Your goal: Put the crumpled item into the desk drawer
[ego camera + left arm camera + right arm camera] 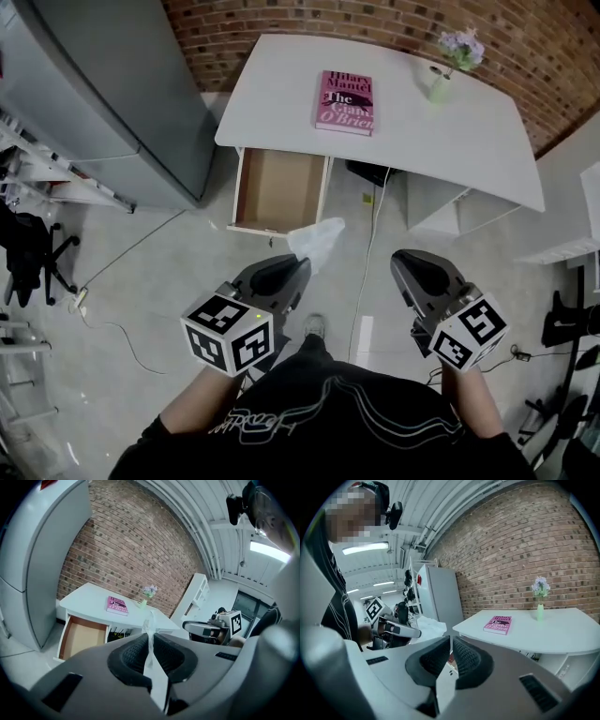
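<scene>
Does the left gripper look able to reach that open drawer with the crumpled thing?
Probably yes: the drawer stands open toward the left gripper holding the crumpled item, nothing visible between.

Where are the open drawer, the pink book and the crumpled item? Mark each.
open drawer [278, 190], head view, bare brown bottom.
pink book [346, 101], head view, cover's middle.
crumpled item [317, 240], head view, white middle.

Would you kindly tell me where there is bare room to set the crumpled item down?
The open brown-lined drawer is wholly bare. The white desk is free left of the pink book and across its right end; the green vase of flowers crowds only the back edge.
</scene>
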Action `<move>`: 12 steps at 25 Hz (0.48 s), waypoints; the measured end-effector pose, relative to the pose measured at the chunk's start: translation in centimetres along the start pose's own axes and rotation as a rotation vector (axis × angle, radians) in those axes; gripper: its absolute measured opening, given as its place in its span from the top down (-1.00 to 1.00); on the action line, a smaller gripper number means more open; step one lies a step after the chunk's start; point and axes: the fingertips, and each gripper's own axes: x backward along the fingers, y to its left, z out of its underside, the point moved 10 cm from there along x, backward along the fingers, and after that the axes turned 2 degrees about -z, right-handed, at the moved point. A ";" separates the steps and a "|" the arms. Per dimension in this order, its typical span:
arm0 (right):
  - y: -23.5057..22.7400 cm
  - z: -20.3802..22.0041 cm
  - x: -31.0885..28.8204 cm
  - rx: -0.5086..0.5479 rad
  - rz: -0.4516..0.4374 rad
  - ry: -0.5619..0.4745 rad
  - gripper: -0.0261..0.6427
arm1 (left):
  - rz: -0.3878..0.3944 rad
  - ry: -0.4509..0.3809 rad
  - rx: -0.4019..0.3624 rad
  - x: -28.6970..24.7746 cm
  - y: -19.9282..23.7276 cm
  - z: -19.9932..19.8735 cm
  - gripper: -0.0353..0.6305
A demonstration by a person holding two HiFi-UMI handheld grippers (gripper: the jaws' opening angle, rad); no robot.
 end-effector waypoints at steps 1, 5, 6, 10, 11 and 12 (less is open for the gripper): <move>-0.6 -0.2 -1.1 -0.002 -0.003 0.005 0.78 | -0.003 0.007 0.003 -0.6 0.9 -0.4 0.75; -2.7 -1.0 -4.7 -0.003 -0.019 0.015 0.78 | -0.024 0.020 -0.006 -2.5 3.9 -1.8 0.75; -3.1 -1.0 -5.4 -0.002 -0.022 0.018 0.78 | -0.031 0.023 -0.006 -2.9 4.8 -1.9 0.75; -4.4 -0.4 -8.0 -0.006 -0.038 0.041 0.78 | -0.074 0.051 0.016 -4.5 8.0 -1.8 0.75; -4.7 -0.2 -8.5 -0.008 -0.042 0.047 0.78 | -0.083 0.055 0.023 -4.9 8.7 -1.8 0.75; -5.0 0.0 -9.1 -0.010 -0.045 0.053 0.78 | -0.091 0.058 0.028 -5.3 9.4 -1.7 0.75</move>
